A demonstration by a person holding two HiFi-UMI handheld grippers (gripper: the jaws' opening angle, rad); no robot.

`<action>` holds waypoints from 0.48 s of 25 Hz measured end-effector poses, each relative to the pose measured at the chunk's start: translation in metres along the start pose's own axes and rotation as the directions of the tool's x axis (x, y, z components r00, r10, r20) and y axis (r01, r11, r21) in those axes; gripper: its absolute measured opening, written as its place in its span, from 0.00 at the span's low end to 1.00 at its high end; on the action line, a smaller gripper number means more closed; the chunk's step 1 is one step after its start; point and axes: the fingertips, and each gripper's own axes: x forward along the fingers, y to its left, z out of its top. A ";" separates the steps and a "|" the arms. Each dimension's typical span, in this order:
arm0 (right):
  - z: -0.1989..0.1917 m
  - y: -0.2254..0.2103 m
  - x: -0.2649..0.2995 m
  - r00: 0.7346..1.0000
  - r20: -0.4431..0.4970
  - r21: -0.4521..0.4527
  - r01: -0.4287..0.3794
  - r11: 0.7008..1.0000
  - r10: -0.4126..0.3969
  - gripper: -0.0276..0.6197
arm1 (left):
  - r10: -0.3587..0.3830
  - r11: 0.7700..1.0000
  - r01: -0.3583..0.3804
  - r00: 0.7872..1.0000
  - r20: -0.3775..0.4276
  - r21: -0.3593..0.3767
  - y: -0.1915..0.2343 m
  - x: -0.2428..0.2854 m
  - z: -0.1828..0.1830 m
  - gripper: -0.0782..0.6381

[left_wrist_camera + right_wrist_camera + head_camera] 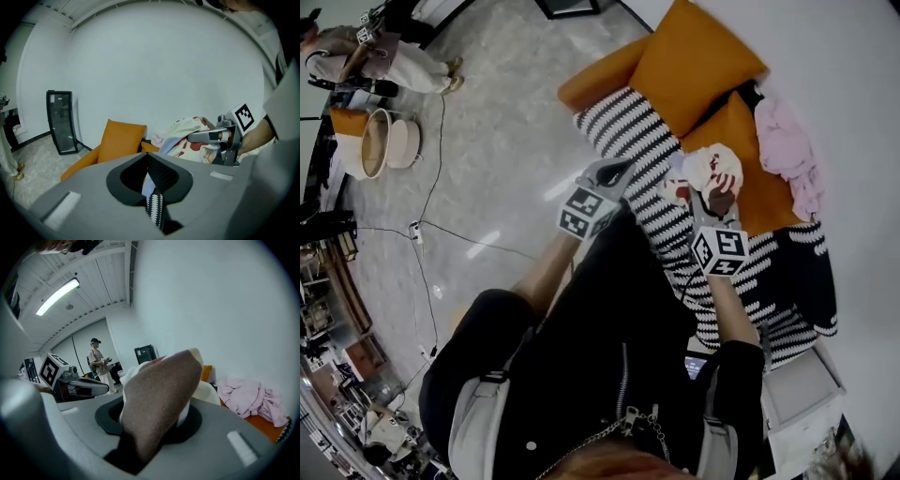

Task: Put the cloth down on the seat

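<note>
Holding cloth (709,167) up between both grippers, over seat (752,195) and near its orange pad.

Right gripper (152,430):
- Clamping a thick brown-and-white fold of cloth, with jaws standing part-way apart and pressing on it from both sides.
- Pointing slightly downward towards wall.
- Carrying the bulk of cloth, white with red patches, bunched just ahead of jaws in head view.

Left gripper (153,200):
- Pinching a thin pale-blue edge of cloth, with jaws standing almost together on it.
- Hovering over near edge of blanket (630,136), its black-and-white stripes showing through the narrow gap below jaws.
- Stretching the pale-blue edge across towards right gripper.

Contact between hanging cloth and seat: not determinable from any view.

Seat layout:
- Lying across seat, blanket covering its middle and front.
- Leaning at far end, orange cushion (694,58).
- Lying crumpled against wall side, pink garment (789,141), well apart from cloth.

Markings:
- Showing black-and-white square codes on left cube (586,212) and right cube (719,251).
- Showing nothing readable as letters on these faces.

Surroundings:
- Standing across room in right gripper view, a second person (99,363).
- Leaning against wall in left gripper view, a black-framed panel (61,122).
</note>
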 end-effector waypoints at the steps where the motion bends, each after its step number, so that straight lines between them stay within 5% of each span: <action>1: -0.003 -0.003 0.003 1.000 -0.006 -0.005 0.005 1.000 -0.005 0.28 | -0.001 1.000 0.001 1.000 -0.003 -0.004 0.002 0.004 -0.003 0.12; 12: -0.042 -0.014 0.048 0.996 -0.090 -0.009 0.021 1.000 -0.022 0.28 | -0.038 0.999 0.036 0.997 -0.066 -0.033 0.023 0.046 -0.036 0.12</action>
